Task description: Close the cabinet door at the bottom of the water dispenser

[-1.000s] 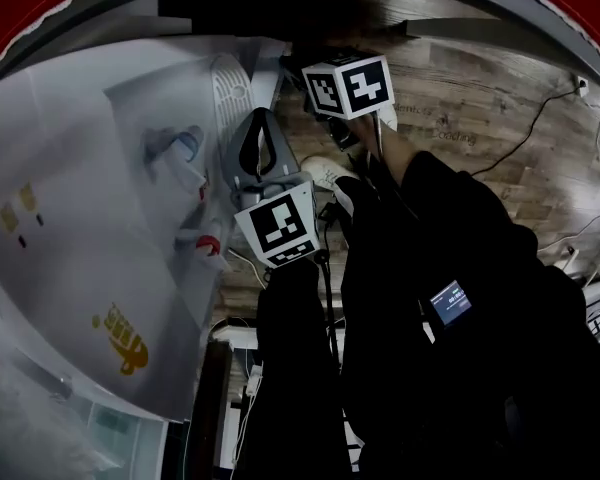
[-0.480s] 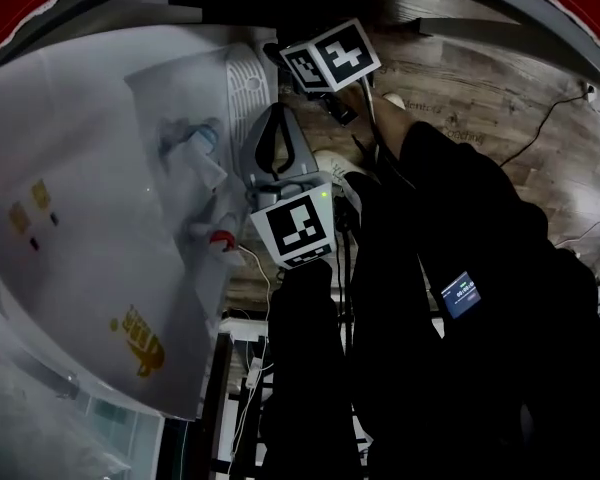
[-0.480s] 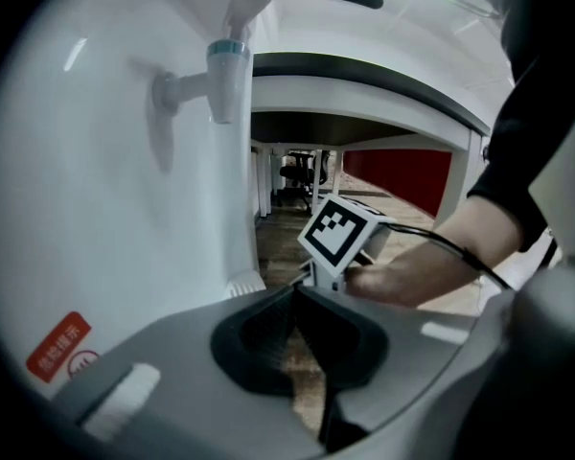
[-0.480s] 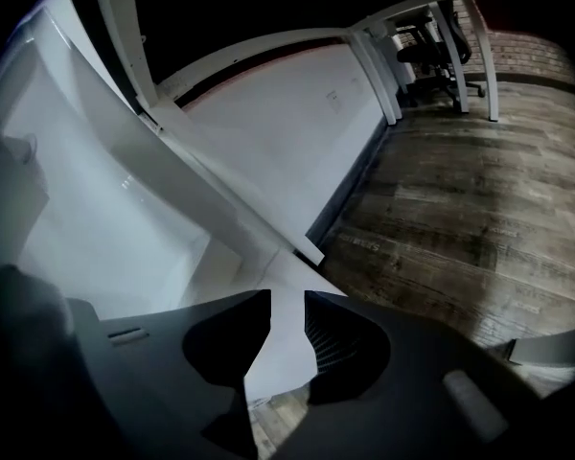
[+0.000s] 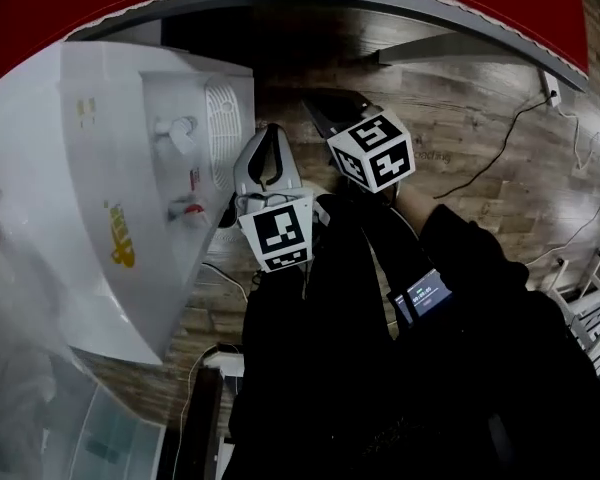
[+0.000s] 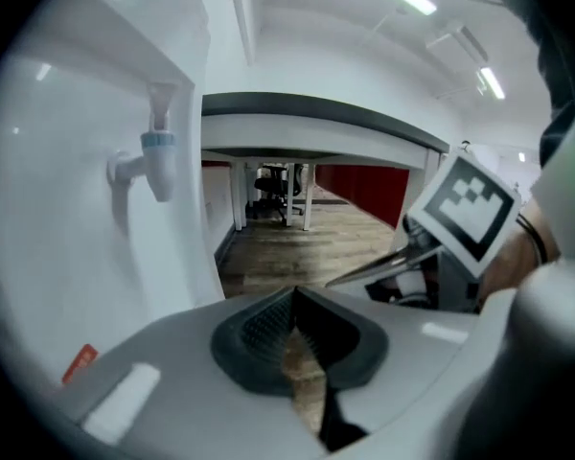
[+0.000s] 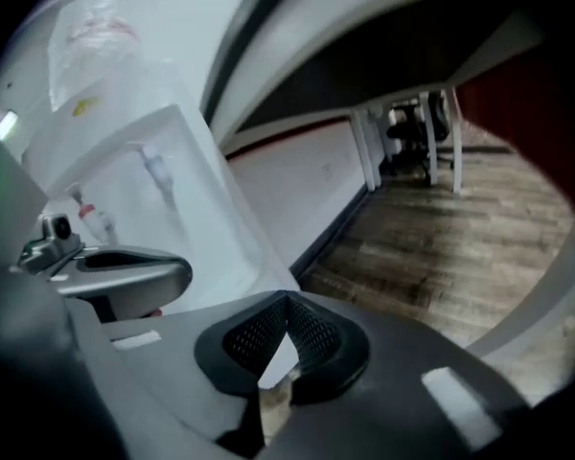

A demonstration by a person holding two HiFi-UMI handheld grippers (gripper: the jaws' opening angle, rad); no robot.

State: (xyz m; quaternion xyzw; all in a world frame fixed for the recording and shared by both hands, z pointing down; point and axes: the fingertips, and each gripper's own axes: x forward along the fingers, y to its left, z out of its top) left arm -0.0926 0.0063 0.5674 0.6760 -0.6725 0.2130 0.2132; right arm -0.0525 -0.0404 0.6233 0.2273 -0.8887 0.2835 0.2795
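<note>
- Tall white plastic water dispenser (image 5: 100,168) fills the left of the head view. Its recess holds a white tap (image 5: 175,126) and a red tap (image 5: 188,208).
- Cabinet door: it sits on the lower front, under the tap recess. No view shows its edge, so I can't tell whether it is flush or ajar.
- Left tongs (image 6: 292,300): pads pressed together at the tips, nothing between them, only brown wood-plank floor (image 5: 460,108) showing behind. In the head view they sit just beside the tap recess, apart from it.
- Right tongs (image 7: 286,305): pressed together and empty. They are further from the dispenser, on the far side of the left tongs, and point over the floor.
- In both gripper views the dispenser front is left of the tips, with neither pair touching it.
</note>
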